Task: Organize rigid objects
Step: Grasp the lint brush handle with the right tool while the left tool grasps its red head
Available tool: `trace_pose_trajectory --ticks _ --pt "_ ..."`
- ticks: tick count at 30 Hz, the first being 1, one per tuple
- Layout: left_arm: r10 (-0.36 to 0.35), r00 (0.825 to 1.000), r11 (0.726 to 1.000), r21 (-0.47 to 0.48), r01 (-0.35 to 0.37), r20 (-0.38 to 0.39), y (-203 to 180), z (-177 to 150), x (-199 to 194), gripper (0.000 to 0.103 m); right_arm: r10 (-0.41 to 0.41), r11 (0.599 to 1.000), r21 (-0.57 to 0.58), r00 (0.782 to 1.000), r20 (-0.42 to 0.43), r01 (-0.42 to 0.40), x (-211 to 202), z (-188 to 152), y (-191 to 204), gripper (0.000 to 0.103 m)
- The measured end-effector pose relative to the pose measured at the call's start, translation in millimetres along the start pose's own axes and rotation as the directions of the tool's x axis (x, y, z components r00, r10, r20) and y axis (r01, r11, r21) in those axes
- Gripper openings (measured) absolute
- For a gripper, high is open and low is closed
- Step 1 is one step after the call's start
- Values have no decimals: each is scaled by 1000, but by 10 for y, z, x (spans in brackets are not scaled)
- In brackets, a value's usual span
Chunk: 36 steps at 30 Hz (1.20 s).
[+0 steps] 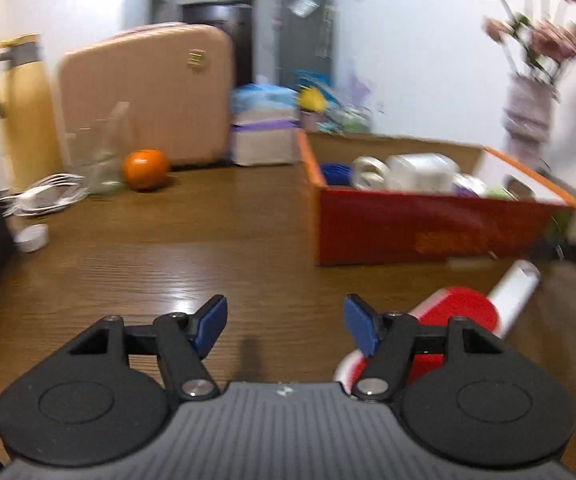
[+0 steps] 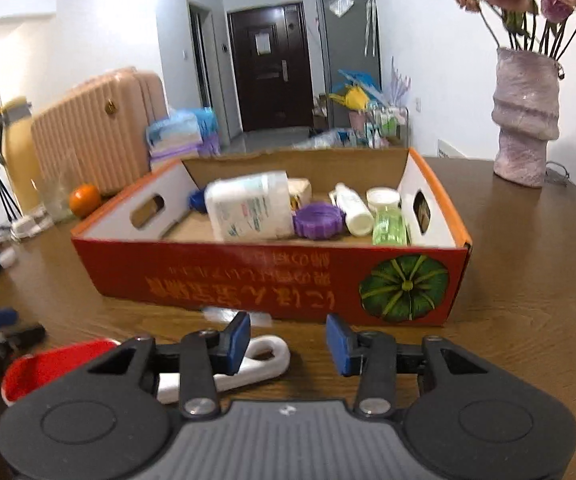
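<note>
A red cardboard box [image 2: 248, 280] with orange rims stands on the wooden table; it also shows in the left wrist view [image 1: 427, 228]. Inside lie a large white bottle [image 2: 252, 208], a purple lid [image 2: 317, 221], a small white bottle [image 2: 353, 208] and a green bottle [image 2: 388, 226]. A red and white scoop [image 1: 463, 308] lies on the table right of my open, empty left gripper [image 1: 284, 326]. The scoop's white handle [image 2: 264, 360] lies just left of my open, empty right gripper [image 2: 288, 344], its red bowl [image 2: 48, 364] further left.
An orange [image 1: 145, 168], a glass [image 1: 98, 160], a white cable [image 1: 44, 198] and a small white cap [image 1: 31, 237] sit at the table's left. A pink suitcase [image 1: 148, 96], a yellow jug [image 1: 24, 108] and a flower vase [image 2: 525, 120] stand around.
</note>
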<state>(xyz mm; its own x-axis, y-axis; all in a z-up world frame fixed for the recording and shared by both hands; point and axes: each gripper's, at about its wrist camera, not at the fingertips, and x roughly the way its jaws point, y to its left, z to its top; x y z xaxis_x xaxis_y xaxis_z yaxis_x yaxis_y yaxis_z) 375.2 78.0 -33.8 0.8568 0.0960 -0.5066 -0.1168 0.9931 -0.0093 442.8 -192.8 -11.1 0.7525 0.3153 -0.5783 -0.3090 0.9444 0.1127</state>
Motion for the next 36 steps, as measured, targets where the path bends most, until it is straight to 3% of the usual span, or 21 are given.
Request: trace_pose_trajectory --ticks 2,5,9,11,12,13,16,17,19,22,24,26,29,33,34,36 --pt "8 1000 999 -45 -7 25 75 28 -106 82 15 1000 18 999 -28 -14 19 -80 -32 41" --pt "-55 998 993 -107 56 13 128 42 -255 86 37 999 29 999 -28 -36 -34 -182 -66 41" --pt "-184 980 973 -153 171 -72 42 -41 -277 86 37 999 29 998 -45 -35 17 -112 -97 36" --pt "-174 980 978 -130 160 -100 -35 -104 -188 76 65 997 44 996 -56 -62 104 -42 -111 35" --pt "-167 982 980 -127 155 -92 -40 -118 -157 76 75 996 46 995 -72 -72 172 -16 -111 33" --pt "-165 982 980 -129 152 -94 -35 -128 -139 75 70 997 26 993 -95 -67 238 -7 -88 24" --pt "-146 985 983 -124 134 -91 -23 -121 -151 70 -11 995 -99 996 -92 2 230 -82 71 4" --pt "-144 985 982 -134 132 -92 -13 -123 -141 70 6 994 -104 995 -99 -16 173 -117 90 3" --pt "-143 985 980 -151 127 -99 11 -115 -129 70 48 996 -67 994 -101 -55 47 -206 75 3" --pt "-94 990 982 -171 76 -104 20 -79 -176 63 16 1000 -9 998 -65 -17 -163 -293 -2 5" --pt "-57 995 986 -163 43 -82 34 -58 -224 63 4 999 47 1000 -8 -3 -308 -274 -107 12" --pt "-39 996 987 -160 27 -76 46 -47 -234 63 37 994 98 998 48 -42 -399 -213 -203 26" --pt "-51 996 984 -174 39 -66 72 -31 -282 65 87 993 79 996 24 -88 -332 -147 -154 32" --pt "-76 995 984 -165 66 -56 43 -24 -400 67 104 994 31 994 -33 -103 -104 -131 -64 28" --pt "-94 994 983 -166 83 -61 31 -28 -414 67 96 995 27 994 -60 -95 -27 -123 -68 17" --pt "-122 990 980 -166 107 -77 -7 -57 -411 67 92 996 6 993 -75 -92 20 -127 -56 13"
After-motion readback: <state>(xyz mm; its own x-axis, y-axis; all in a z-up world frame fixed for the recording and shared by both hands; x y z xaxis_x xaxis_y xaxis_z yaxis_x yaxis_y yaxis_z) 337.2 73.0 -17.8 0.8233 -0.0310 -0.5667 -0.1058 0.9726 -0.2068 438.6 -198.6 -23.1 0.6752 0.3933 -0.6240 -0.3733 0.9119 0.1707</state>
